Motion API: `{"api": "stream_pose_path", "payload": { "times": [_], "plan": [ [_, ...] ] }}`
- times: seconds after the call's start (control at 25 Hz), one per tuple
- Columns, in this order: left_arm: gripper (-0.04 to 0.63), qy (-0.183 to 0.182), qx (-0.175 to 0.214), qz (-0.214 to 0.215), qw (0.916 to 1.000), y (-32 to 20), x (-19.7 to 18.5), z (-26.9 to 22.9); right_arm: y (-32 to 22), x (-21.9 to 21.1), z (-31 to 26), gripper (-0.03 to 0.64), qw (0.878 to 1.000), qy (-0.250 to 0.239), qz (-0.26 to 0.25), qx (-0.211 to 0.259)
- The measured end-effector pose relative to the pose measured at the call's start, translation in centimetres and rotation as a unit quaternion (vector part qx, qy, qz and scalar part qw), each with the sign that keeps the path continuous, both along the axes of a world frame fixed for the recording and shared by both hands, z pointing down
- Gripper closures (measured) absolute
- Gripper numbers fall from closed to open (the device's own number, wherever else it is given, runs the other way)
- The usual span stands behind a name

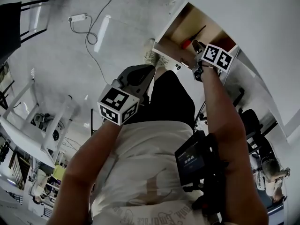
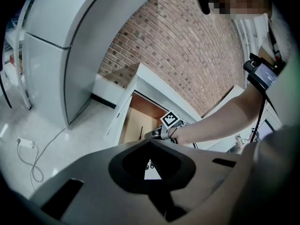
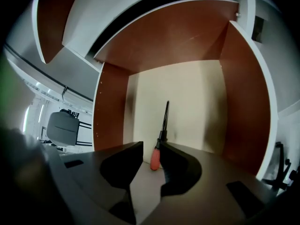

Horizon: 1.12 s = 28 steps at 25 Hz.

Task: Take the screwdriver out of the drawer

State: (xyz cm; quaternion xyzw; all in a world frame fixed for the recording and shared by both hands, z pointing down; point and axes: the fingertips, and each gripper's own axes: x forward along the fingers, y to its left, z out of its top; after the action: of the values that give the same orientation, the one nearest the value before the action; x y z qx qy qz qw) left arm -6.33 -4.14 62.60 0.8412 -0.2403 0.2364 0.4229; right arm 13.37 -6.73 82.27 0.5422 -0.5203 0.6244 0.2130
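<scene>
Left gripper (image 2: 150, 144): It is held close to the body, well apart from the drawer (image 3: 241, 107). Its jaws are brought together and nothing is carried.
Risk at the left gripper: The drawer is not steadied by it, so the drawer may be shifted if it is pushed by the other tool.
Right gripper (image 3: 151, 147): It is placed at the open drawer. Its jaws are parted by a narrow gap and nothing is clamped yet.
Handle (image 3: 154, 159): The red end is seen in the gap of the right jaws. It cannot be told whether it is between the tips or just beyond them.
Risk at the gap: The gap is judged only a little wider than the handle. If the approach is not centred, the handle may be struck by one jaw tip and pushed deeper.
Screwdriver (image 3: 162, 128): It is laid on the pale drawer bottom, with the handle toward the right gripper and the dark shaft (image 3: 165, 116) pointed away.
Risk at the grasp: The handle looks round and smooth. If only its end is clamped, the tool may slip or swing down when it is lifted.
Risk at the shaft: If the lift is tilted, the tip may be dragged on the bottom or caught on the far wall.
Drawer sides: The brown walls stand well apart from the tool, so a collision there is judged unlikely.
</scene>
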Motion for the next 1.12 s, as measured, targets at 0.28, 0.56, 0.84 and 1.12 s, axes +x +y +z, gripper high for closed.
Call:
{"api": "stream_pose_path", "payload": {
  "times": [0.28, 0.56, 0.84, 1.12],
  "plan": [
    [0.574, 0.000, -0.005, -0.017, 0.9998, 0.1, -0.5, 1.0, -0.3, -0.1, 2.6, 0.494, 1.000, -0.022, 0.014, -0.012],
    [0.574, 0.011, -0.022, -0.052, 0.9983, -0.4, -1.6, 1.0, -1.1, -0.1, 3.9, 0.497, 1.000, -0.012, 0.006, -0.018],
    [0.575, 0.011, -0.025, -0.068, 0.9973, -1.0, -2.5, 1.3, -1.4, -0.2, 5.3, 0.497, 0.999, 0.003, 0.002, -0.042],
    [0.574, 0.011, -0.027, -0.082, 0.9962, -1.5, -3.4, 1.5, -1.1, 0.2, 5.8, 0.529, 0.998, 0.019, 0.009, -0.056]
  ]
}}
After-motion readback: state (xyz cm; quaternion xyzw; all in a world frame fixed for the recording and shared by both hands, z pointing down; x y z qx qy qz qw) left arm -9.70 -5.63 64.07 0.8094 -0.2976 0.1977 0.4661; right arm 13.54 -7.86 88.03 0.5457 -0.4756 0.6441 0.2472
